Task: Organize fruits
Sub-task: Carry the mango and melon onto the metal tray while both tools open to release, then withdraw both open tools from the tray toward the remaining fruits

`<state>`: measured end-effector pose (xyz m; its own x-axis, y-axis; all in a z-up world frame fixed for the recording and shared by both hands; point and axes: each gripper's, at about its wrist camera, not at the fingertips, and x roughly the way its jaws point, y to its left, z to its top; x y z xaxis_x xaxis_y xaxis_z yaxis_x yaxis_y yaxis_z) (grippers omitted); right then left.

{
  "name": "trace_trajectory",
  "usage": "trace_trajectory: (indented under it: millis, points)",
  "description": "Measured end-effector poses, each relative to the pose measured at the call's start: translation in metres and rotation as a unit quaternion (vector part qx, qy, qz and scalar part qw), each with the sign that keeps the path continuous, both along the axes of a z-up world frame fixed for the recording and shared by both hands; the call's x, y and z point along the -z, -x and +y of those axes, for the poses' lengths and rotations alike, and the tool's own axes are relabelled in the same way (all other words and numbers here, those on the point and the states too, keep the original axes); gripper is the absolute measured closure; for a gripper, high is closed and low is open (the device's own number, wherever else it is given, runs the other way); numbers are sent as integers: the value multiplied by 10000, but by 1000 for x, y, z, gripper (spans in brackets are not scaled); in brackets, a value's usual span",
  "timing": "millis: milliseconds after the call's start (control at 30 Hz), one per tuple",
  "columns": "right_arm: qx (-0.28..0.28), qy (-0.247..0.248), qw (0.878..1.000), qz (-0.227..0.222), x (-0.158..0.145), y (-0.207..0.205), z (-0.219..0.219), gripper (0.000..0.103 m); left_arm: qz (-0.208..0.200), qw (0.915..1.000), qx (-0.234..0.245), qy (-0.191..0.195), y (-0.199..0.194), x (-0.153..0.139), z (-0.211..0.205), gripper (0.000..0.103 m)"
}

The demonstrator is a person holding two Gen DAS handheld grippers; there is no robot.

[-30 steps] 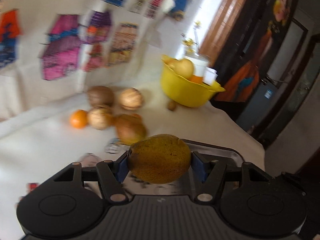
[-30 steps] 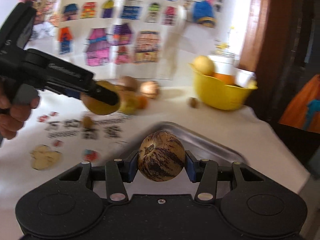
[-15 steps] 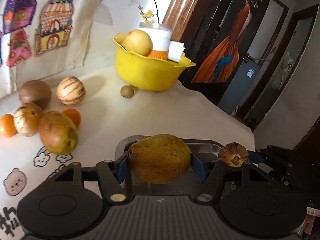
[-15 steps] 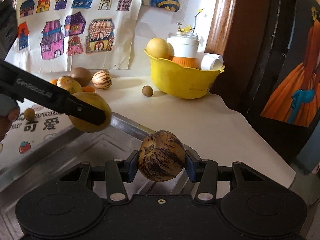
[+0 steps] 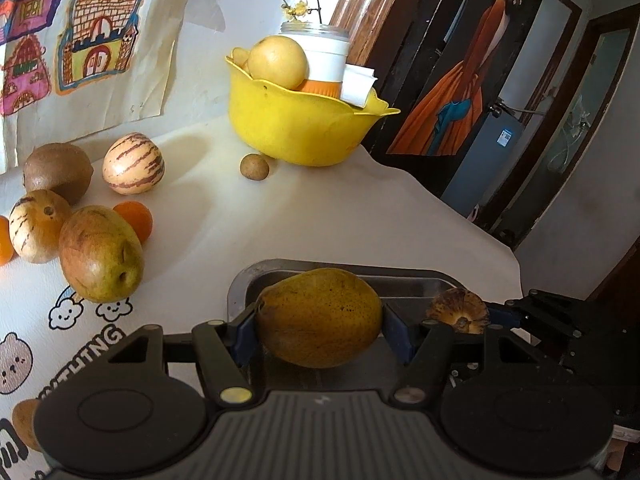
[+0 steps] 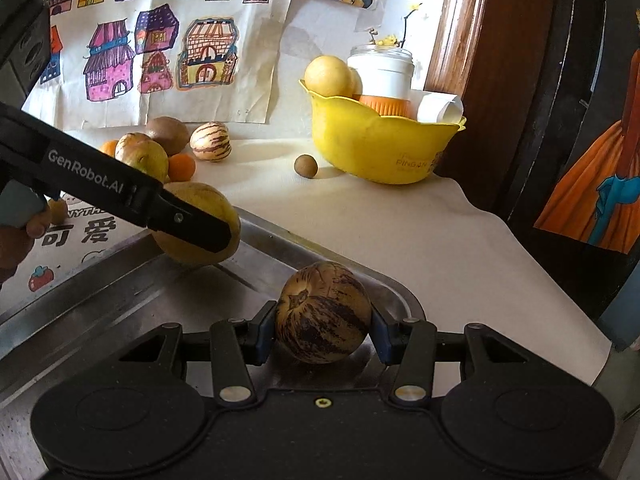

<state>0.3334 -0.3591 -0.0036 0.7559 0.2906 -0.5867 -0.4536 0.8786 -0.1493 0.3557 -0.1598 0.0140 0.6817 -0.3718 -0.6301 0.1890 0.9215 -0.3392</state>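
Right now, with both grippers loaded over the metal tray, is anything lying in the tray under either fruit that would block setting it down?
Nothing visible does. The metal tray shows bare steel below the brown pear in the left gripper and the striped melon in the right gripper. The spot directly under each fruit is hidden.

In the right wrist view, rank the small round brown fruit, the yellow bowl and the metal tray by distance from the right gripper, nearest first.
1. Metal tray: directly under the right gripper.
2. Small round brown fruit: ahead, on the cloth.
3. Yellow bowl: just beyond it, ahead right.
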Motion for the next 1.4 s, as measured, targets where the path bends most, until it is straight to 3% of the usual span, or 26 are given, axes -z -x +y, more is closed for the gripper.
trace_trajectory:
  millis: [200, 367, 500, 633, 933, 1200, 1400]
  points:
    - [21, -33, 10000, -31, 1, 2, 0, 53, 89, 9999, -19, 80, -3, 1, 2, 34]
    - [70, -106, 9998, -142, -4, 9, -3, 45, 211, 9997, -2, 154, -3, 3, 1, 34]
    - [47, 9, 9999, -133, -6, 17, -4, 41, 134, 9994, -55, 300, 2, -3, 2, 29]
    - [85, 15, 9998, -176, -13, 27, -4, 36, -146, 9994, -213, 209, 13, -17, 6, 23]
    - [135, -292, 9988, -356, -44, 65, 0, 17, -633, 9968, -478, -31, 58, -47, 27, 2]
    - [-39, -489, 9985, -246, -69, 111, 17, 6, -651, 9949, -777, 5, 109, -53, 56, 1]
    - [-220, -449, 9987, -1, -77, 148, 34, 1, -689, 9940, -818, -250, 148, -51, 73, 1]
